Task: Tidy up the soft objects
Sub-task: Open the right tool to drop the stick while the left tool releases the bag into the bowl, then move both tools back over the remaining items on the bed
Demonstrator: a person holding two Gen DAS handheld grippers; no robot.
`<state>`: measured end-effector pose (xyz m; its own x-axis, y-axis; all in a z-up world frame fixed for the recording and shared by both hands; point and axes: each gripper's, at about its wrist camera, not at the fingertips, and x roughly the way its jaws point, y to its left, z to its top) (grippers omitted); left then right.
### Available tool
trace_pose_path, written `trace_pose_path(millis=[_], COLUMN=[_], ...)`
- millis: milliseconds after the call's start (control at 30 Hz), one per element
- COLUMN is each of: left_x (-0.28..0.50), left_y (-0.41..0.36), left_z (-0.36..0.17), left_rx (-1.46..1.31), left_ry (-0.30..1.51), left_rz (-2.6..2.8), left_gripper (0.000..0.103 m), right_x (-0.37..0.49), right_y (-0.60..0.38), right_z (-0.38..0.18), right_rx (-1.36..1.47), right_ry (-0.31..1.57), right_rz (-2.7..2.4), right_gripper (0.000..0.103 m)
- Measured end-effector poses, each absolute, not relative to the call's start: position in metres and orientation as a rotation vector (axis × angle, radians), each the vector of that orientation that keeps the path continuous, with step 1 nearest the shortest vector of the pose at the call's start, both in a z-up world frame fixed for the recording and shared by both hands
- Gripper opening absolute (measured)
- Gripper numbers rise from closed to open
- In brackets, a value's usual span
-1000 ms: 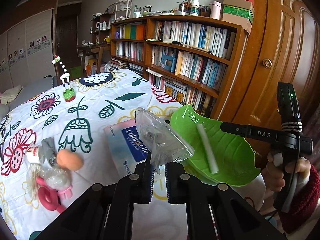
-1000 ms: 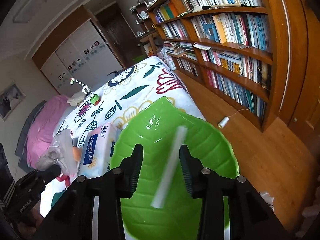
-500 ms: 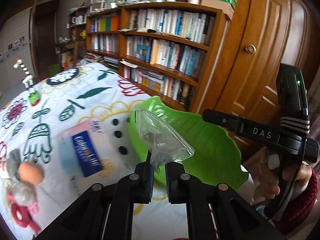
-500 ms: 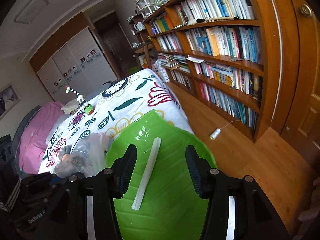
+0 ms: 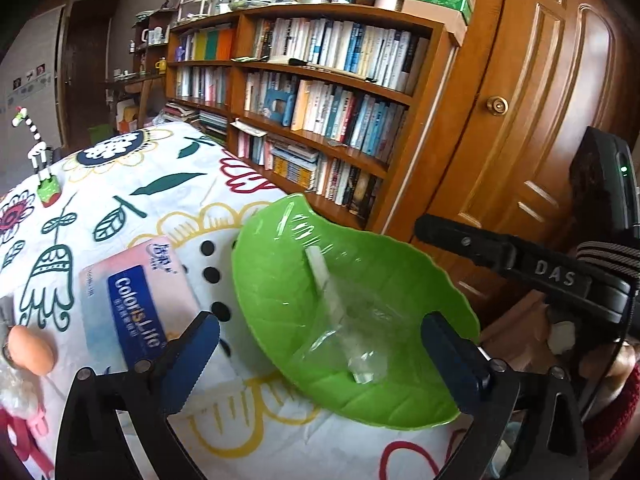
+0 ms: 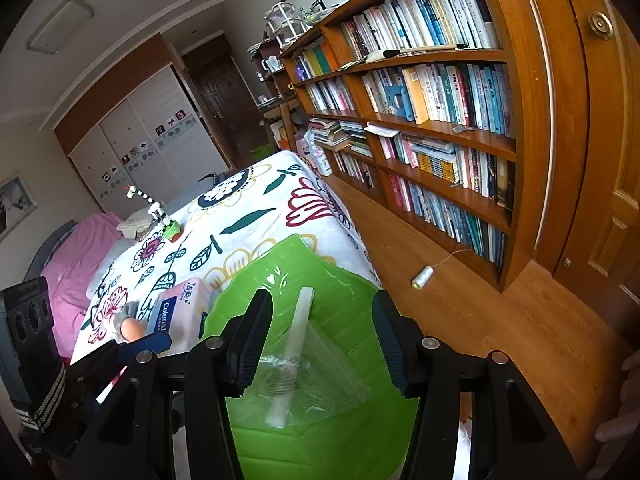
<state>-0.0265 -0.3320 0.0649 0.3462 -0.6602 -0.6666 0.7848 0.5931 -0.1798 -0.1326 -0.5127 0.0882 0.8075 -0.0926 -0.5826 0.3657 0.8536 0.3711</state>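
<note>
The bed (image 5: 168,200), under a flowered cover, carries the whole job, and at its near corner sits the green leaf-shaped dish (image 5: 280,280), roughly at 6 o'clock in the right wrist view. Two soft things already lie in it: a clear plastic bag (image 5: 352,332), crumpled at the dish's middle, and a white foam stick (image 6: 298,332) running from 12 toward 6 o'clock, partly under the bag. That part looks done. Left outside, at about 9 o'clock from the dish, are the tissue pack (image 5: 132,312) just beside it, then a peach sponge (image 5: 30,354) and a tangle of plastic and pink at the frame edge. The left gripper (image 5: 316,346) is opening, jaws spread wide around the dish with nothing between them. The right gripper (image 6: 322,336) hovers half open over the stick, empty.
</note>
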Motion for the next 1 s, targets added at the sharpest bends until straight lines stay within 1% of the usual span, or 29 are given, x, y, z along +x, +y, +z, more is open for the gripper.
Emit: trace_pose_path(millis=[200,667,1000], left_x=[-0.027,-0.026,-0.018], left_y=[-0.328,-0.297,-0.259], left_z=[0.064,0.068,0.066], left_rx=[0.219,0.208,0.182], left_ry=[0.76,0.748,0.744], left_rz=[-0.888,-0.807,-0.702], left_gripper=[0.103,0.103,0.103], right_x=[-0.132,-0.13,-0.126], right_y=[-0.505,-0.472,-0.435], right_z=[0.089,0.092,0.097], right_rx=[0.489,0.432,0.364], right_ry=[0.58,0.553,0.541], right_rz=[-0.238,-0.161,-0.09], right_gripper=[0.058,0.06,0.069])
